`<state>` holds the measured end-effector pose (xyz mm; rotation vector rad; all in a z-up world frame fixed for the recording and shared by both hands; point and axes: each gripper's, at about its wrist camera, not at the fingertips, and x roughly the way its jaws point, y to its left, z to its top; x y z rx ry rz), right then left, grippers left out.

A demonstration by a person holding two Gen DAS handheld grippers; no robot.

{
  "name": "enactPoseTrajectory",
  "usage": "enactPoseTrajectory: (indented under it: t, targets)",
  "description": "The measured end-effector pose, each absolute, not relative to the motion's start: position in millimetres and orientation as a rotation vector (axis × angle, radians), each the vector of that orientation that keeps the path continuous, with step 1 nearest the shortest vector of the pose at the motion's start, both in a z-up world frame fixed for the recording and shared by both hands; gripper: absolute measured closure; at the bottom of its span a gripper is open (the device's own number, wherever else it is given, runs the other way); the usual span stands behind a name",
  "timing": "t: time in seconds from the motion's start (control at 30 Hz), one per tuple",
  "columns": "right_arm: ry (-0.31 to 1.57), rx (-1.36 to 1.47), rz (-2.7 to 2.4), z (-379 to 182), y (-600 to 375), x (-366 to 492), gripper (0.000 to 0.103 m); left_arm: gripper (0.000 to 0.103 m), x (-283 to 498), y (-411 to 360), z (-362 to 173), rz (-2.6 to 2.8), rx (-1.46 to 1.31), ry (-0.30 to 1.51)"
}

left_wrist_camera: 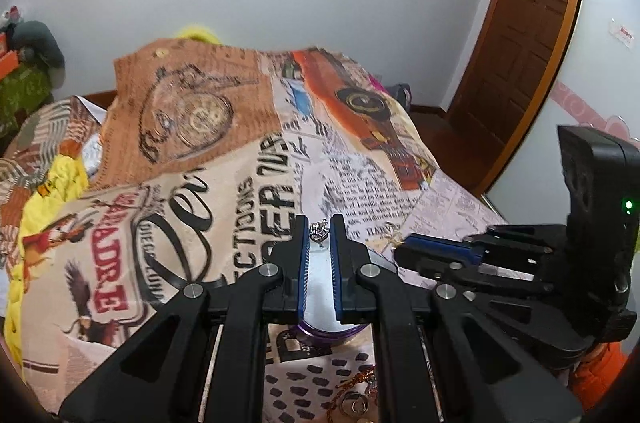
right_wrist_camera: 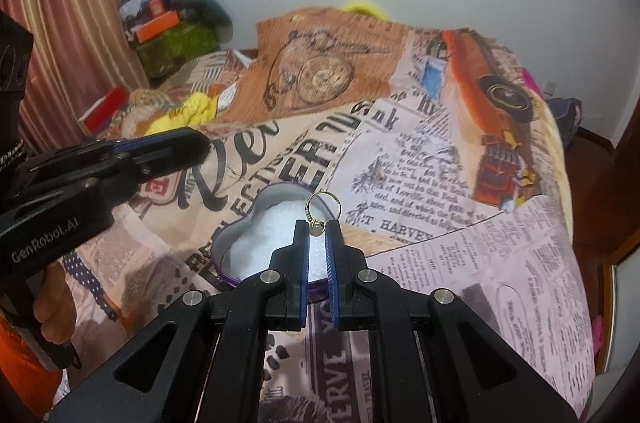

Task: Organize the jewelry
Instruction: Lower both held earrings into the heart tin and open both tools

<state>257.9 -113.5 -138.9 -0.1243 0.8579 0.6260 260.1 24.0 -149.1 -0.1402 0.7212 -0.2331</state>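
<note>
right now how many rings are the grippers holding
2. A silver ring is pinched at the left gripper tips; a gold ring at the right gripper tips, above the heart-shaped box. Others may lie hidden.

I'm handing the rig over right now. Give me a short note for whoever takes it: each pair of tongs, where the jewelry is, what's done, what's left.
Left tongs: shut on a small silver ring.
Right tongs: shut on a gold ring, held over the heart-shaped box.
The box lies open on the printed bedspread, white padding showing.
Done: both rings picked up.
Left: put both in the box. More gold jewelry lies on the bedspread near you.
</note>
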Motion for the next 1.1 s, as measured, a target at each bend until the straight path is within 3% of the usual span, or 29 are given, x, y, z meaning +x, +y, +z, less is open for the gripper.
enactPoseTrajectory:
  t: [0.6, 1.1]
  targets:
    - [0.968, -0.183, 0.677, -170, -106, 274, 0.096, 0.094, 277, 9, -188, -0.287, -0.113, 0.848]
    - [0.975, -0.230, 0.675, -168, -97, 273, 0.095, 0.094, 270, 11, -185, -0.266, -0.107, 0.853]
